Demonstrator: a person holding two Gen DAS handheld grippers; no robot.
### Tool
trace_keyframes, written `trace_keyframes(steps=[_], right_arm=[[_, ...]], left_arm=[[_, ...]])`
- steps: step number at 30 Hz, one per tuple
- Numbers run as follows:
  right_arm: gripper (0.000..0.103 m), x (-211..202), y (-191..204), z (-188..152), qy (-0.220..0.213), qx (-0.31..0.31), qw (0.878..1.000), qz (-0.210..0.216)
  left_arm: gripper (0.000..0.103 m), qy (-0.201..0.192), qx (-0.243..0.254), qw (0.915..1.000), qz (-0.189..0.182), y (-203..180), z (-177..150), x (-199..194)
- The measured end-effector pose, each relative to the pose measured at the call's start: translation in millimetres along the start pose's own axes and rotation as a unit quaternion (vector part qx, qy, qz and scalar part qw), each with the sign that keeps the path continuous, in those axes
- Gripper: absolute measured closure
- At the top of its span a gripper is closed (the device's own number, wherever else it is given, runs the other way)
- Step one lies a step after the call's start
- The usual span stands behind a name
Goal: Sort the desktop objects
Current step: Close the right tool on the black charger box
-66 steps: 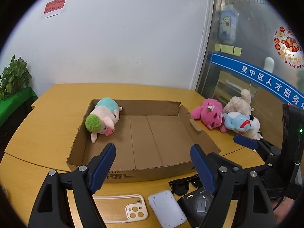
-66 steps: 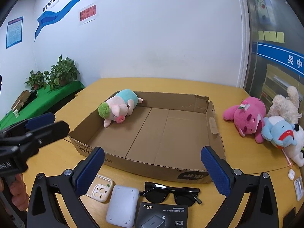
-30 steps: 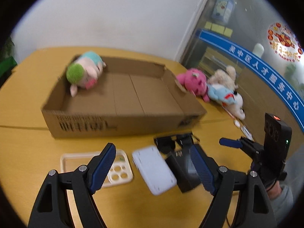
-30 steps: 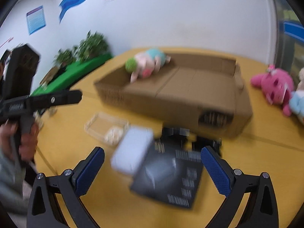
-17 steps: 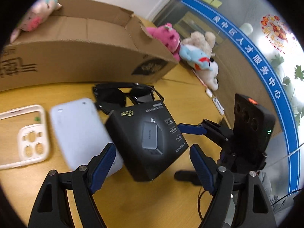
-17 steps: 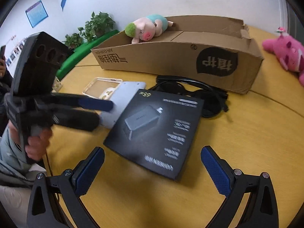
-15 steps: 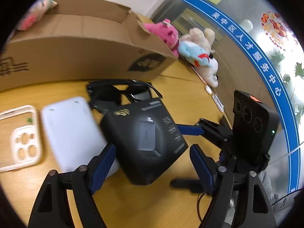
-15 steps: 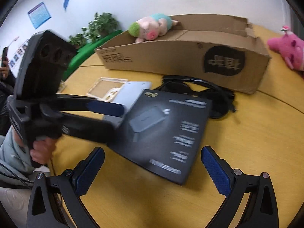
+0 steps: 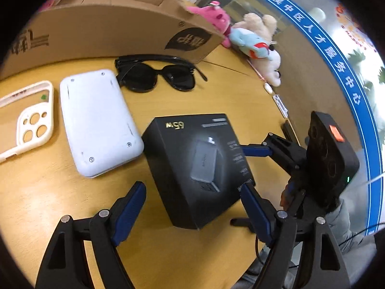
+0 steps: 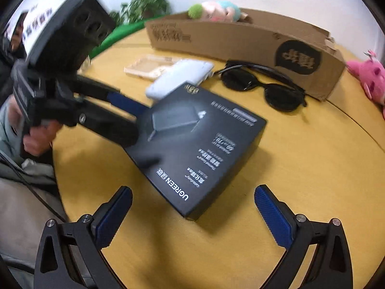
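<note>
A black charger box (image 9: pixel 199 166) (image 10: pixel 199 142) lies flat on the yellow table. My left gripper (image 9: pixel 192 207) is open, its fingers on either side of the box's near corner. My right gripper (image 10: pixel 192 207) is open just short of the box's opposite end; it also shows in the left wrist view (image 9: pixel 255 166), one blue finger touching the box edge. A white power bank (image 9: pixel 96 122) (image 10: pixel 180 77), a clear phone case (image 9: pixel 26 118) (image 10: pixel 149 66) and black sunglasses (image 9: pixel 156 74) (image 10: pixel 264 84) lie beside the box.
A shallow cardboard box (image 9: pixel 108 19) (image 10: pixel 240 36) stands behind, with a pig plush (image 10: pixel 214 10) inside. Pink (image 9: pixel 216 21) (image 10: pixel 370 82) and blue-white plush toys (image 9: pixel 257 45) lie to its right. The table's curved edge runs close to both grippers.
Both grippers have dropped low and closed in on the black box from opposite ends. The box has turned slightly on the table. The cardboard box is now farther back in view.
</note>
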State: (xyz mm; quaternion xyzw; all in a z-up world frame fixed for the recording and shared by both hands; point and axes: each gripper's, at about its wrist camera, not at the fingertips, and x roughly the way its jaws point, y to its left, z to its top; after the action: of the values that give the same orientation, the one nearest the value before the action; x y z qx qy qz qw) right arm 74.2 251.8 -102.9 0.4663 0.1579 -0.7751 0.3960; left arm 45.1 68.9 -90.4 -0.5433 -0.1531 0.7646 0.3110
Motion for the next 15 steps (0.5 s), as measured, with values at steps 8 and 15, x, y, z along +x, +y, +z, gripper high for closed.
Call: trace_keyframes(steps=[8, 15], right_arm=[[0.011, 14.3, 10.7, 16.3, -0.016, -0.008, 0.999, -0.042], [0.013, -14.8, 38.6, 30.4, -0.066, -0.024, 0.995, -0.074]], left_arm=[[0.032, -0.013, -0.017, 0.9998, 0.005, 3.9, -4.4, 7.0], [0.031, -0.064, -0.027, 0.9973, 0.022, -8.6, -7.1, -29.5]])
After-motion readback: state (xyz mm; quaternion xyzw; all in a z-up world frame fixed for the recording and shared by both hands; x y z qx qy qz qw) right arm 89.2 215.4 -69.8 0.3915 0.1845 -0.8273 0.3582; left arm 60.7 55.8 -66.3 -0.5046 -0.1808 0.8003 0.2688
